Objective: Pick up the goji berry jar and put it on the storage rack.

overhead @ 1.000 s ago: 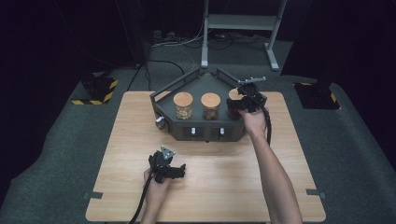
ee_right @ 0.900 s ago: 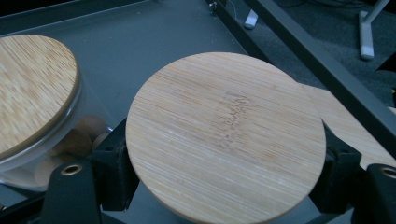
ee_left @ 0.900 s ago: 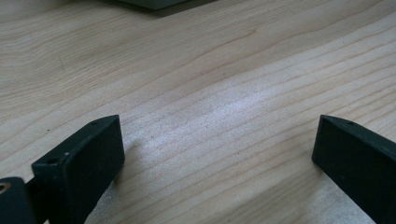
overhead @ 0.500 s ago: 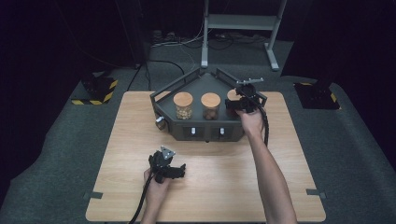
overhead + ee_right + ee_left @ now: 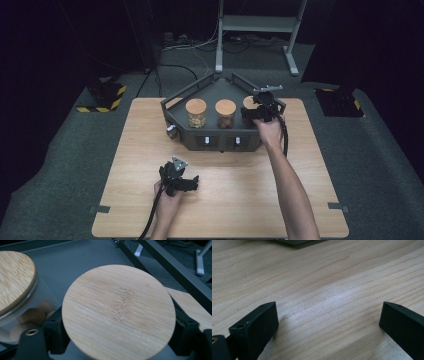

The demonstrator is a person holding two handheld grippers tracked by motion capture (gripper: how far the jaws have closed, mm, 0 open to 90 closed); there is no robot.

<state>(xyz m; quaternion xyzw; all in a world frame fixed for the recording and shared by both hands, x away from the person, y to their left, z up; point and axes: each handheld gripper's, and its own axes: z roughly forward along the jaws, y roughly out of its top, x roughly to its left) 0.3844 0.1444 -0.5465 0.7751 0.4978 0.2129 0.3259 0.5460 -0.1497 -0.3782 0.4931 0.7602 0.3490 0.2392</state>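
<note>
A: Left to right, quick. Left claw (image 5: 186, 184) sits near-left on the pale wood-grain counter (image 5: 125, 165), jaws spread wide, nothing between them; the left gripper view has bare grain between the two matte black pads.

B: Then the dark grey angular metal tray (image 5: 210, 90) at the far middle of the counter. Jars in it?

A: Three in a row. Left, clear glass jar with round bamboo lid and pale nuts (image 5: 195, 113); middle, clear glass jar with round bamboo lid and brown round pieces (image 5: 225, 114); right, third bamboo-lidded jar (image 5: 117, 312), at the tray's right end.

B: Right claw?

A: Right claw (image 5: 262, 106) straddles that third jar, one jaw each side just under the lid. Touching or squeezing, can't tell; lid hides the contact.

B: How to do it well?

A: My read: glass is smooth and slick, so close evenly on the body below the lid, not on the lid, which may only sit loose. Lift straight up, clear the tray rail and the middle jar just beside it.
</note>
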